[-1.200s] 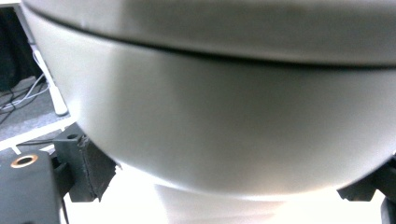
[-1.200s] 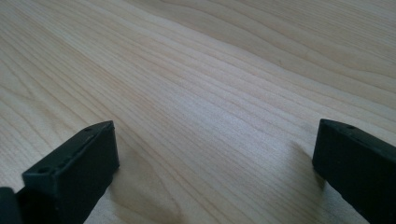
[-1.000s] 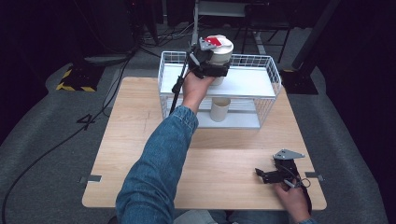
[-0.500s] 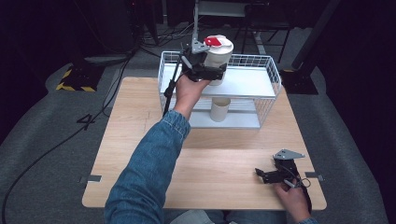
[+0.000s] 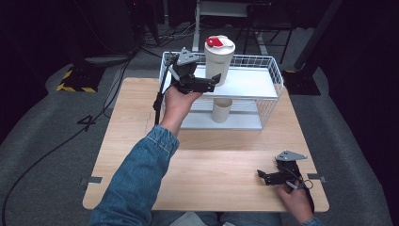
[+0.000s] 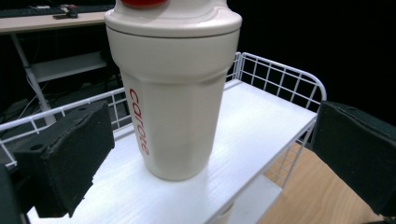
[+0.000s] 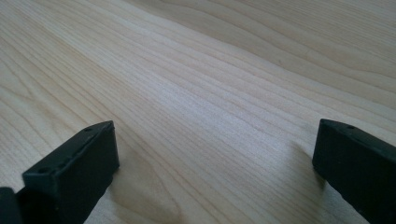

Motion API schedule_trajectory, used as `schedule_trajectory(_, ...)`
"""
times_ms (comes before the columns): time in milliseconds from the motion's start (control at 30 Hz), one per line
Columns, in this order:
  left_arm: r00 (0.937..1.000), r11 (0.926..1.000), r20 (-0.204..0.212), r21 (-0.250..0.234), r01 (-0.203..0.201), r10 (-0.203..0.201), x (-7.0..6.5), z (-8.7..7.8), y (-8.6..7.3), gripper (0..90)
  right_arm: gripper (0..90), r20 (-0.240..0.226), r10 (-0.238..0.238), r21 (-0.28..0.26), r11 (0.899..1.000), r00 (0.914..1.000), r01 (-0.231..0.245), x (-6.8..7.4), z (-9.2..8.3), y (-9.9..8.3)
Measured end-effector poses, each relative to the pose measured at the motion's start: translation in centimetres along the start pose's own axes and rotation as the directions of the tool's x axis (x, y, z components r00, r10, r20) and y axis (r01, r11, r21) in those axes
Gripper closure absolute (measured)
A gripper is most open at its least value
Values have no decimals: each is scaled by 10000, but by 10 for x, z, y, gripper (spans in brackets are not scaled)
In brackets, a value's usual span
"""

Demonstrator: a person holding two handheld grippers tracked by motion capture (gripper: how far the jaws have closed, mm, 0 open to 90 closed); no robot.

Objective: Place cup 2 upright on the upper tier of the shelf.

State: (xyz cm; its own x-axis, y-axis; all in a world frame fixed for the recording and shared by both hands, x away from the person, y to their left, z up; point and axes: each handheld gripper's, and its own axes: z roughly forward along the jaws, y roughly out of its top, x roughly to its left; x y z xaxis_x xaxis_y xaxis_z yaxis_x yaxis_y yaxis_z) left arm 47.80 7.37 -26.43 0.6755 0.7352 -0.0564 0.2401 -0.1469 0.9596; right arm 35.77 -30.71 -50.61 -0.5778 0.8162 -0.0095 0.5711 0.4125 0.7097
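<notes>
High view: left gripper [image 5: 212,81] released tumbler [image 5: 219,60].

Landmark: white wire rack [image 5: 270,77] at the far edge of the tabletop [image 5: 221,165].

- Top shelf: cream tumbler [image 6: 175,93] stands upright near the left end. Left tongs [image 5: 214,82] flank it, jaws wide, clear gap on both sides.
- Shelf right of the tumbler: bare, but bounded by a low wire rail.
- Under the top shelf: small cream cup [image 5: 221,110] occupies the middle of the lower level.
- In front of the rack: bare wood, open passage. Right tongs [image 5: 263,176] sit near the front right corner, jaws apart.
</notes>
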Motion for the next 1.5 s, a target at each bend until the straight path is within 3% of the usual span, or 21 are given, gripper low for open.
schedule_trajectory(467,10000,10000,35,-86,-35,36,-10,-57,-21,0,6,-45,-28,5,10000,10000,28,0,0,0)
schedule_trajectory(833,9994,9994,-28,110,-339,339,-24,-92,-42,0,6,-46,-51,13,10000,10000,51,0,0,0)
schedule_trajectory(1033,9983,9979,-148,331,-554,559,-28,-113,-65,0,6,-46,-49,14,10000,10000,49,0,0,0)
schedule_trajectory(1200,9993,9981,72,494,-356,353,-31,-128,-83,0,4,-59,-59,17,10000,10000,59,-1,0,0)
schedule_trajectory(1333,9988,9979,193,449,-460,452,-39,-139,-93,0,4,-456,-391,8,9992,9982,392,-4,1,1)
schedule_trajectory(1500,9986,9971,163,569,-507,498,-46,-150,-109,0,4,-479,-415,5,9991,9980,416,-4,1,1)
